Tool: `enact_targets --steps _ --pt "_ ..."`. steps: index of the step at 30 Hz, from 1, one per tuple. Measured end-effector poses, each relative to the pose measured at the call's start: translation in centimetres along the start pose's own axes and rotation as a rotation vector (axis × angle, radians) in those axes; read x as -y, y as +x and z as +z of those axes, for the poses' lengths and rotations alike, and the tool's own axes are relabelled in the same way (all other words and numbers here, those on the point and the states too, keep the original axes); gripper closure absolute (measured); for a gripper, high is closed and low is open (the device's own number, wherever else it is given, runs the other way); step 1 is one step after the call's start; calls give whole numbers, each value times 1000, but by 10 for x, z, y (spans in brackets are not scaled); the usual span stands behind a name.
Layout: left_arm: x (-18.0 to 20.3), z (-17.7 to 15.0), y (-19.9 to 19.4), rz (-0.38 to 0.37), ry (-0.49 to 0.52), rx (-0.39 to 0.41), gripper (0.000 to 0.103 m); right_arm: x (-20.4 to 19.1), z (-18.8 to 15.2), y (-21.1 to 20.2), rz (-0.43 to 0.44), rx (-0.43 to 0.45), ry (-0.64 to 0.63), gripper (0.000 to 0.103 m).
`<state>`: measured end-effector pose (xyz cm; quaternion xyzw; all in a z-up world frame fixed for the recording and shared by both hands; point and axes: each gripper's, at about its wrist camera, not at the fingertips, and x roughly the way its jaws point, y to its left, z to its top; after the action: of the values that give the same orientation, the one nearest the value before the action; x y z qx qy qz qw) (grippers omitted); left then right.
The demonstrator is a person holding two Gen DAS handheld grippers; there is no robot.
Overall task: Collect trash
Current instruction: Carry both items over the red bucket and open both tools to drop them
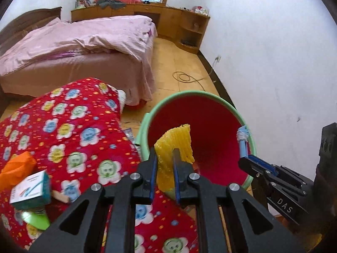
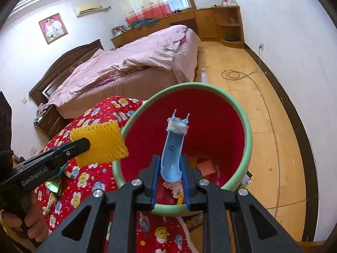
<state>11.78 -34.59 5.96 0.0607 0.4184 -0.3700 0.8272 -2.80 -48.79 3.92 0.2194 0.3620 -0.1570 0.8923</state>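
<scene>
Both claws, left and right, clamp trash, yellow foam netting and blue plastic scrap, over our red green-rimmed bin, ready to drop.

The left gripper's fingers are covering the lower part of the yellow foam net, the bucket floor is lying half hidden behind the blue plastic piece, and the small box is blurring past reading.
</scene>
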Motion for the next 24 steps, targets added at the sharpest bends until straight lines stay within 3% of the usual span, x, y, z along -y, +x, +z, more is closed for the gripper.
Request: enact_targets --steps 2,6,8,20,24 --pt "4 1 4 -6 5 3 87 4 1 4 -6 -2 7 81" --pt "9 3 9 -4 15 -4 66 8 3 7 -3 -2 18 81" --pt "9 4 9 -2 16 0 63 9 3 9 3 -4 23 77" --pt "-11 -1 -15 30 -7 25 62 -1 0 0 15 17 21 55" --pt "-27 -2 -31 61 -29 43 62 -11 0 -4 30 27 19 51"
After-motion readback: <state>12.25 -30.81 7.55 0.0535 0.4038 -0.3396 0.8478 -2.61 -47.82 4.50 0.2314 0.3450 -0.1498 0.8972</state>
